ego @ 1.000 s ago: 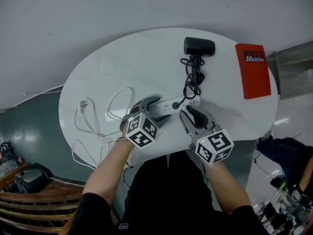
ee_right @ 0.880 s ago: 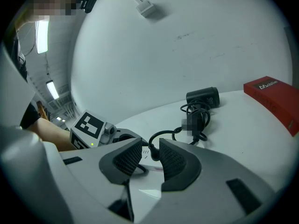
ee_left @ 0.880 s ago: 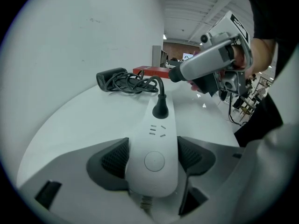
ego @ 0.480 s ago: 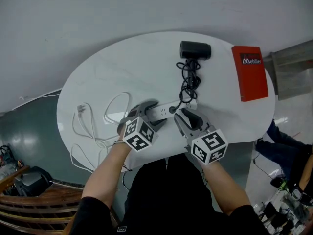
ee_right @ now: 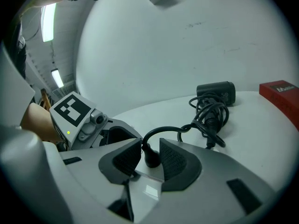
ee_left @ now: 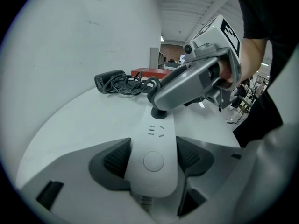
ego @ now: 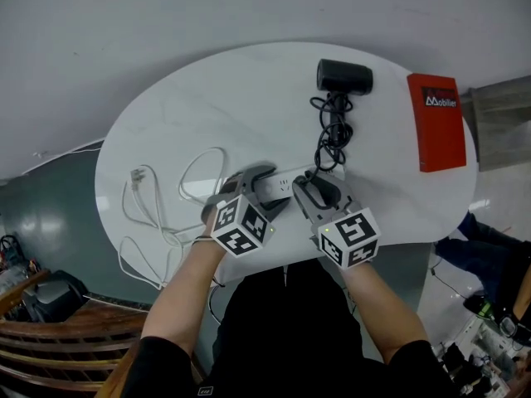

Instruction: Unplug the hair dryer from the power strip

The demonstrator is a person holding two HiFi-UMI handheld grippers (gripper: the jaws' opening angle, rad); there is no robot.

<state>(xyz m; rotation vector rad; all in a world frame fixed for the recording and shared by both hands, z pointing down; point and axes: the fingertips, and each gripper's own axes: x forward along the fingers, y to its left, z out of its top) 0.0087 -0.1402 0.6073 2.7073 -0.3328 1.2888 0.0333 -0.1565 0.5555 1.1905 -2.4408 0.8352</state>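
Head view: power strip on white oval table, pale wall.

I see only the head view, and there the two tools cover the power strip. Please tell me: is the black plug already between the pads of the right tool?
Observer: Yes. In the right gripper view the black plug stands between the pads of the right tool, which are close on both sides. I cannot tell whether they press it.
Operator: And the left tool, does it hold the strip?
Observer: In the left gripper view the left tool has its pads against both long sides of the power strip, at the cable end.
Operator: Is anything else between those pads?
Observer: The strip's round button lies between them, on the top face. The pads do not touch it.
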